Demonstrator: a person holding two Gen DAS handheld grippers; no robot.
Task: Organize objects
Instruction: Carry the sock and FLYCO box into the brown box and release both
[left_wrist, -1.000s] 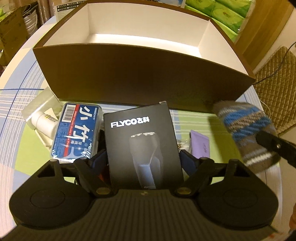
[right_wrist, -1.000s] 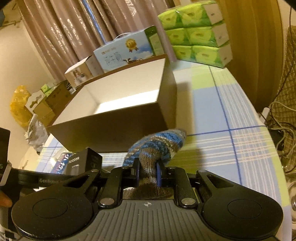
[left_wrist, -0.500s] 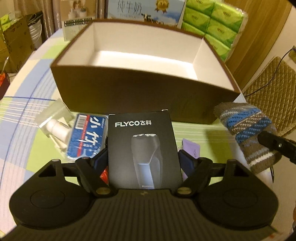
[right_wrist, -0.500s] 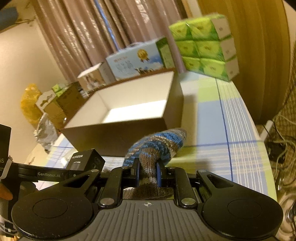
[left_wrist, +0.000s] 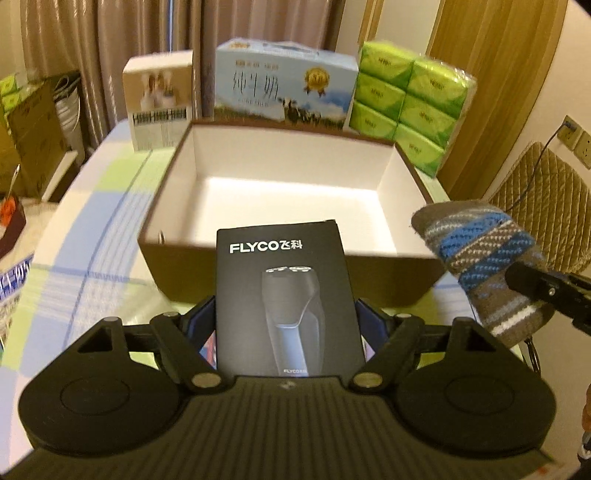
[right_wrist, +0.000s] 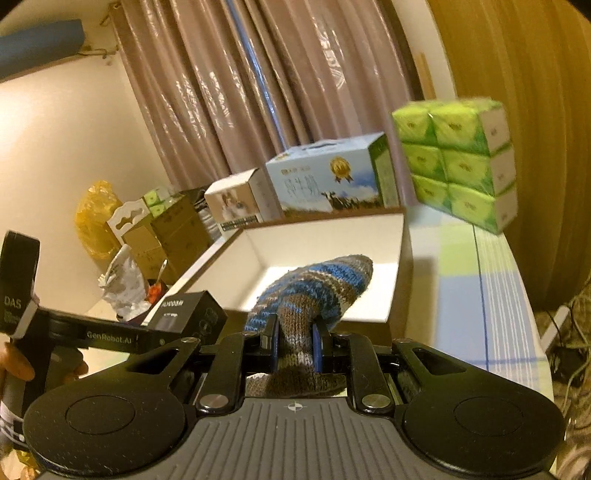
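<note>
My left gripper (left_wrist: 284, 319) is shut on a black FLYCO shaver box (left_wrist: 282, 295) and holds it in the air just before the near wall of a brown box with a white inside (left_wrist: 288, 184). My right gripper (right_wrist: 294, 341) is shut on a striped blue, brown and white knitted sock (right_wrist: 314, 288), raised near the brown box's (right_wrist: 325, 240) near right corner. The sock (left_wrist: 480, 258) also shows at the right of the left wrist view. The shaver box (right_wrist: 188, 314) and left gripper show at the left of the right wrist view.
Behind the brown box stand a small beige carton (left_wrist: 160, 99), a blue milk carton (left_wrist: 284, 88) and a stack of green tissue packs (left_wrist: 410, 107). A checked cloth (left_wrist: 92, 221) covers the table. A padded chair (left_wrist: 546, 192) is at the right. A blue packet edge (left_wrist: 13, 277) lies at far left.
Both grippers rose with their loads and moved toward the brown box; its white inside now shows from higher up. The toothpick packet and other table items have dropped out of view.
</note>
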